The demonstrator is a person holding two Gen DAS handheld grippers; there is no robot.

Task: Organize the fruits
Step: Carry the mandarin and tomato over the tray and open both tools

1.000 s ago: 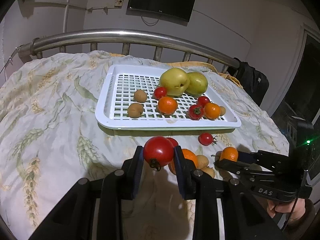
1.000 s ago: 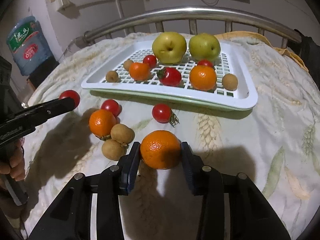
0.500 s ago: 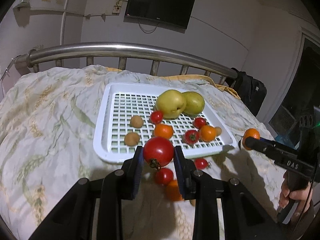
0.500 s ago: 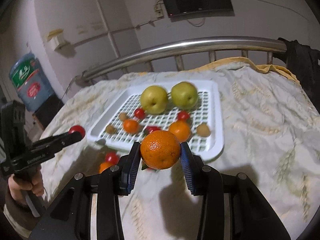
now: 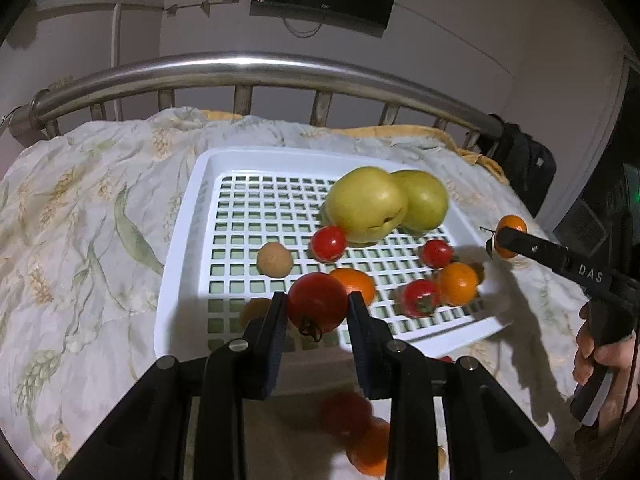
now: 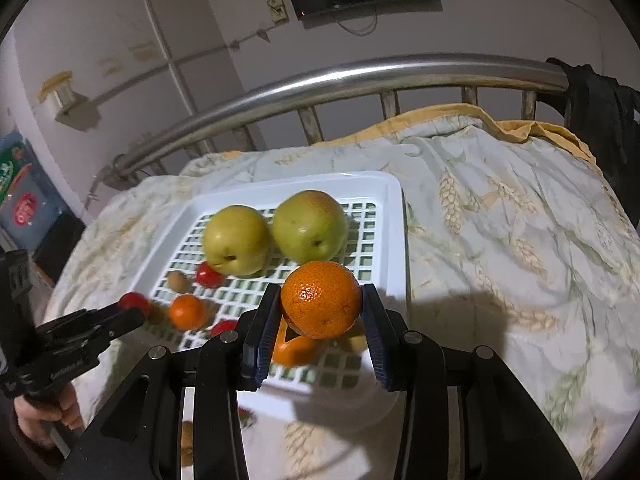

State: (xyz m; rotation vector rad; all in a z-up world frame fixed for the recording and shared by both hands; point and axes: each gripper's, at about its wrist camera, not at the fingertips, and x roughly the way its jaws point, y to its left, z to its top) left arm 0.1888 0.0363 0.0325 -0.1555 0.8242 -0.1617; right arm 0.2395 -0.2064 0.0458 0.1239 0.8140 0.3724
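My left gripper (image 5: 316, 312) is shut on a red tomato (image 5: 317, 301), held above the near edge of the white slotted tray (image 5: 188, 216). My right gripper (image 6: 320, 316) is shut on an orange (image 6: 320, 300), held over the tray's (image 6: 394, 232) near right part. The tray holds two yellow-green pears (image 5: 366, 204) (image 6: 236, 240), small tomatoes (image 5: 329, 243), oranges (image 5: 457, 283) and brown round fruits (image 5: 274, 259). The right gripper with its orange also shows in the left wrist view (image 5: 502, 240). The left gripper with its tomato also shows in the right wrist view (image 6: 134, 306).
The tray lies on a wheat-patterned bedspread (image 5: 80, 240). A metal bed rail (image 5: 240, 68) runs behind it. Loose tomato (image 5: 346, 414) and orange (image 5: 368, 452) lie blurred on the cover below my left gripper. A dark bag (image 6: 592, 112) hangs at the right.
Both grippers have lifted their fruit off the bedspread and moved forward over the tray. The loose fruits on the cover have dropped below the fingers in view.
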